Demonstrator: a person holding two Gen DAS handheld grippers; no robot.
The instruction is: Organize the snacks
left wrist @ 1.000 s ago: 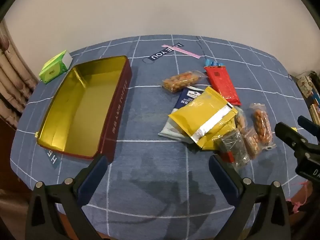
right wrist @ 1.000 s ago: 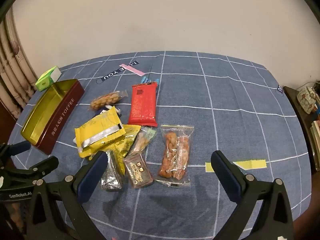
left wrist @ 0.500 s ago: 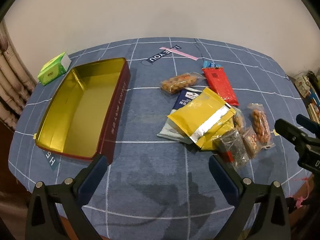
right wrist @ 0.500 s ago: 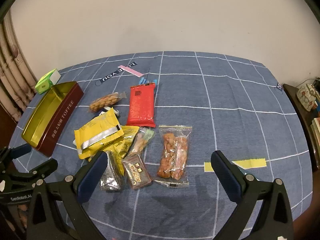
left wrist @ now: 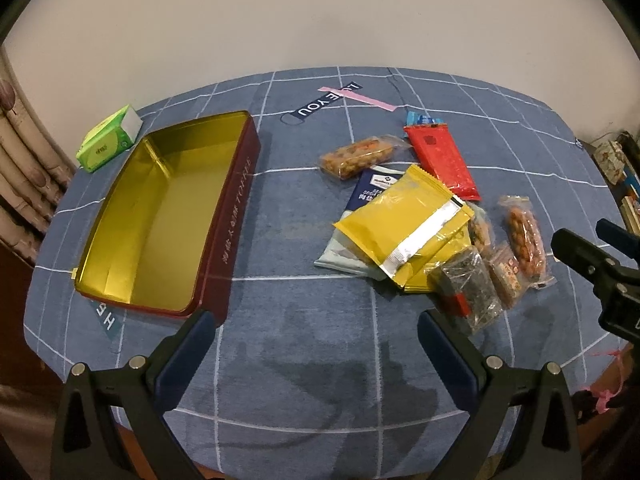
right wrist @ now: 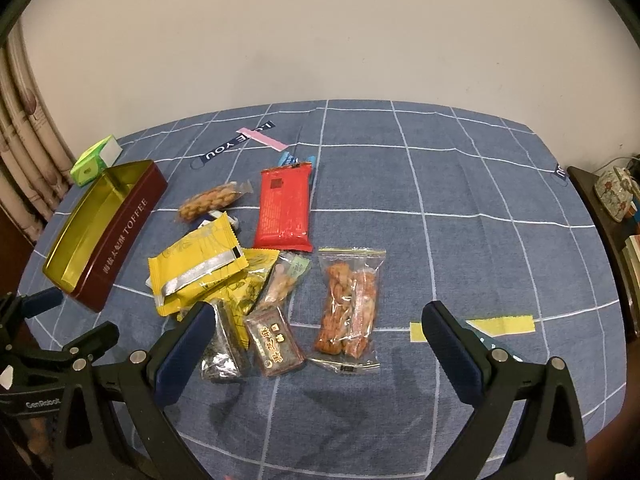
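Observation:
An empty toffee tin (left wrist: 160,216) (right wrist: 116,232), gold inside and maroon outside, lies at the left of the blue checked tablecloth. Right of it lies a pile of snack packets: yellow packets (left wrist: 404,220) (right wrist: 196,264), a red packet (left wrist: 440,160) (right wrist: 285,210), a clear bag of nuts (left wrist: 360,156) (right wrist: 210,202), a clear bag of fried twists (right wrist: 348,308) (left wrist: 524,236), and small dark packets (right wrist: 276,340). My left gripper (left wrist: 316,354) hovers open over the near cloth. My right gripper (right wrist: 316,340) hovers open before the twists bag. Neither holds anything.
A green box (left wrist: 108,144) (right wrist: 94,162) stands behind the tin. A dark "YOU" strip and pink tape (left wrist: 360,98) lie at the back. Yellow tape (right wrist: 500,326) marks the cloth at the right. A wall lies behind; a side shelf (right wrist: 616,196) stands at the right.
Both grippers have drawn back and risen slightly, so the table looks a little smaller and farther. The snacks and tin have not moved.

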